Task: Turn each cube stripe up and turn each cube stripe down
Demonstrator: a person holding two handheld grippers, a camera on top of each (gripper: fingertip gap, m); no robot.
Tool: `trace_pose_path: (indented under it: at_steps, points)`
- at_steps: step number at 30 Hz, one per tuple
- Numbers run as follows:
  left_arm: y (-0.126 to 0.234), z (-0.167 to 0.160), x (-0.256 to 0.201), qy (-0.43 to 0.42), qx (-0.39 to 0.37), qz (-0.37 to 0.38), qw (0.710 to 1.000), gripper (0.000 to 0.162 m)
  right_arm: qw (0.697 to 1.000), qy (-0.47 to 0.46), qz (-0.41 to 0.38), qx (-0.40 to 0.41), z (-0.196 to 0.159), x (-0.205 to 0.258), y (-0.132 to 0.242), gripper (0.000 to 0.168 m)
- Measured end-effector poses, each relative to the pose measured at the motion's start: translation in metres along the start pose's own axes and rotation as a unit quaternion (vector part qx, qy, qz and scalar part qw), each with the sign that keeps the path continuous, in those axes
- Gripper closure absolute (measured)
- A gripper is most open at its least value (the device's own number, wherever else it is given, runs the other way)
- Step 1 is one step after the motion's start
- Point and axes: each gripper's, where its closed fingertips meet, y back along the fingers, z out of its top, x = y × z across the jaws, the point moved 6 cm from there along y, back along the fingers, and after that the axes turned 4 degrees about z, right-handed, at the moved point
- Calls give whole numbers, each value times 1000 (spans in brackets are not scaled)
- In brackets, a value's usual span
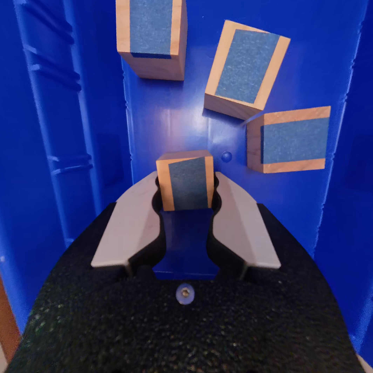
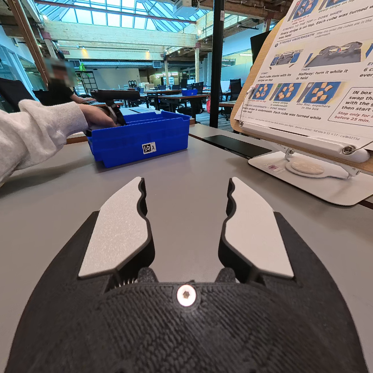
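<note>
Glossy blue plastic fills the left wrist view: a ribbed bin (image 1: 60, 141) whose floor carries three wooden cubes, stripe up, one far-left (image 1: 151, 38), one tilted in the middle (image 1: 246, 68), one at right (image 1: 288, 139). Nearer, the left gripper (image 1: 185, 191) clamps a fourth cube (image 1: 185, 181) between its white-faced, wavy black fingers, blue stripe toward the camera. Only the right wrist view shows the grey table (image 2: 201, 201), a sleeved hand (image 2: 94, 117) reaching into the bin, and the right gripper (image 2: 186, 193) spread wide, empty, beside a sheet stand (image 2: 302, 165).
</note>
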Motion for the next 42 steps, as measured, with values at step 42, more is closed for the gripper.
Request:
trace_pose_path:
  at_steps: [42]
  points:
    - [267, 1, -357, -187, -230, -824, 483, 117, 880, 473, 35, 19, 159, 55, -2, 81]
